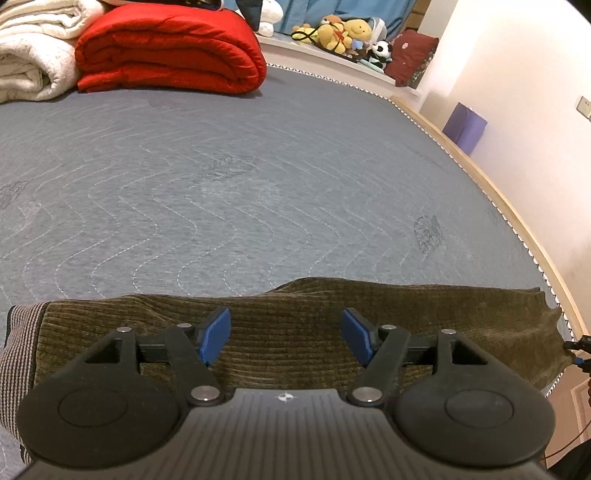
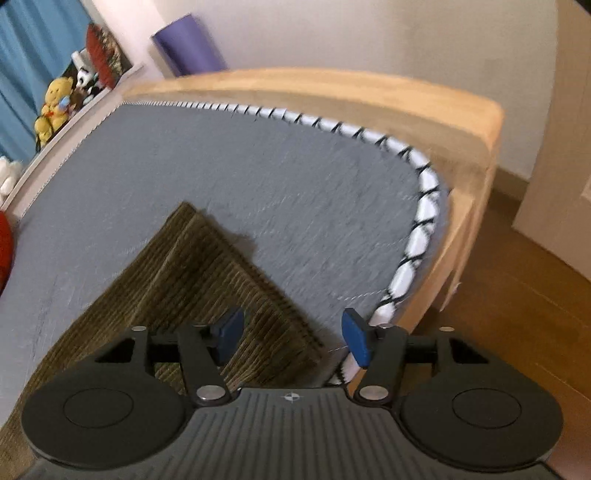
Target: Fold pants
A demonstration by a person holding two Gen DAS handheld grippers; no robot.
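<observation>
Olive corduroy pants (image 1: pixel 295 332) lie flat on the near part of the grey quilted mattress (image 1: pixel 258 177), folded into a long band running left to right in the left wrist view, striped waistband (image 1: pixel 18 343) at the left end, other end near the mattress's right edge. In the right wrist view the pants (image 2: pixel 207 273) show as a layered corner close to the mattress's rounded corner with black-and-white piping (image 2: pixel 417 240) and wooden bed frame (image 2: pixel 332 88); this view is blurred. Left tool (image 1: pixel 286 336) hovers over the middle of the pants, its 2 blue pads well apart, nothing gripped between them. Right tool (image 2: pixel 291 338) sits over the pants' edge, pads also apart and holding nothing, left pad over the fabric, right pad over the piping. Far end of the bed: folded red blanket (image 1: pixel 170 51) beside a white blanket (image 1: pixel 33 48). Stuffed toys (image 1: pixel 340 33) on a ledge beyond, purple box (image 1: pixel 463 127) by the wall.
</observation>
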